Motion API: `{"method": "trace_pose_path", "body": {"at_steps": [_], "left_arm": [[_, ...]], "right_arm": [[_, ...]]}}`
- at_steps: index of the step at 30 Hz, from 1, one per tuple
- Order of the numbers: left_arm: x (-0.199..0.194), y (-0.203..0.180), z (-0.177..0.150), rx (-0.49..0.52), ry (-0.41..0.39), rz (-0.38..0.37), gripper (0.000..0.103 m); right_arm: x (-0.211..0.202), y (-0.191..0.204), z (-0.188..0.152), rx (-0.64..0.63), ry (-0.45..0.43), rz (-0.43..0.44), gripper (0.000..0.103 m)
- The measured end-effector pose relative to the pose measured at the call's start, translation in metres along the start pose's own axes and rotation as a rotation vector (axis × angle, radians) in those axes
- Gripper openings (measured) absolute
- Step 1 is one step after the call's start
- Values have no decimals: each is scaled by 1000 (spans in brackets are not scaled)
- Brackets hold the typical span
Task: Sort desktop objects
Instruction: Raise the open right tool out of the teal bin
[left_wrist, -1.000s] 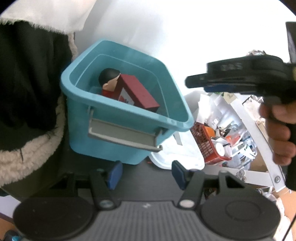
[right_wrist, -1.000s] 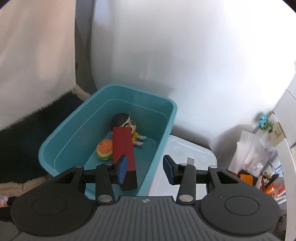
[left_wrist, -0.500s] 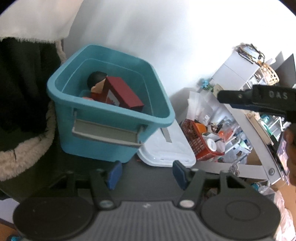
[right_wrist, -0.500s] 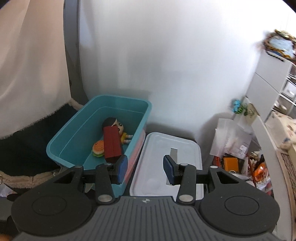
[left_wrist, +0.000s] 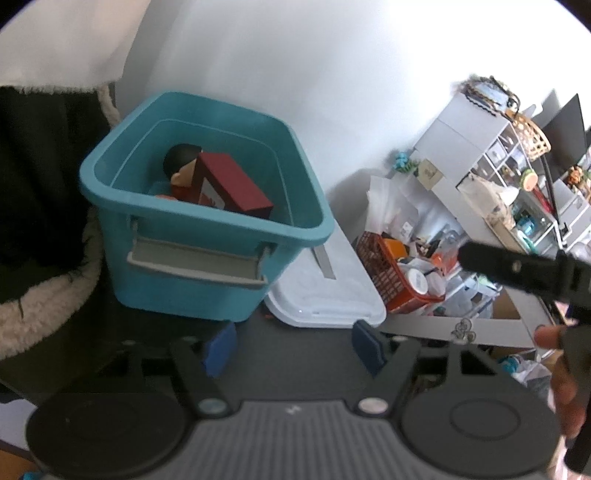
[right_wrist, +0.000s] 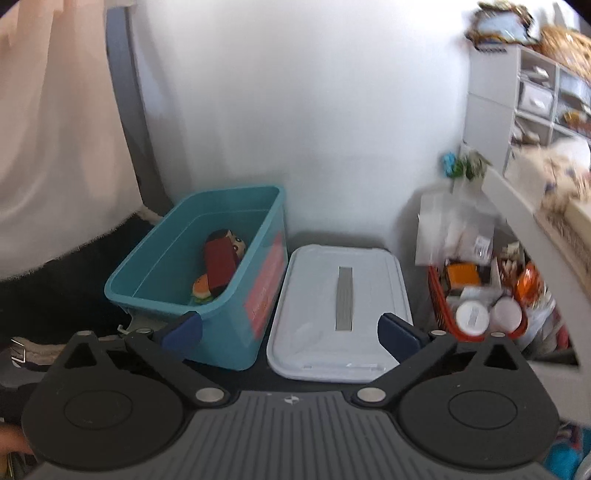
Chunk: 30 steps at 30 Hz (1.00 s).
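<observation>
Both the left gripper and right gripper are opening with nothing between them, facing the teal bin holding the red box, beside the white lid.

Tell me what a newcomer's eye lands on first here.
The teal bin on the left, holding a dark red box, a doll and a toy burger. Beside it on the right lies a white lid, and further right a cluttered orange basket.
</observation>
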<state>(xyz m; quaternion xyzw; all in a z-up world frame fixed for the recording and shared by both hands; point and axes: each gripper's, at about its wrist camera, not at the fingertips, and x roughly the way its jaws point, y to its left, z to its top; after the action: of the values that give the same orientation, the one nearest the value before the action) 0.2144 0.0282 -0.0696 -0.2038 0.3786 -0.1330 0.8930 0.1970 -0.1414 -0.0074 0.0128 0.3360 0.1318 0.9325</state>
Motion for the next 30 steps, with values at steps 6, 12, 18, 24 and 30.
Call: {"method": "trace_pose_path", "body": {"at_steps": [6,12,18,24,30], "left_arm": [[3,0,-1,5,8,7,74],[6,-3,-3,13,12,13,75],[7,-7,-6,16,-1,13,92],[11,-9,-7,21,0,27,97],[18,-12,-9,38,3,42,102]], "right_arm": [[8,-11,-21,16,-2,6,103],[12,-19,-41,35,-63,15,103],[19,-26,-60,34,-102,66,103],[30,-36,-79,76,-125,79,103],[35,-51,-97,130,-161,83,103]]}}
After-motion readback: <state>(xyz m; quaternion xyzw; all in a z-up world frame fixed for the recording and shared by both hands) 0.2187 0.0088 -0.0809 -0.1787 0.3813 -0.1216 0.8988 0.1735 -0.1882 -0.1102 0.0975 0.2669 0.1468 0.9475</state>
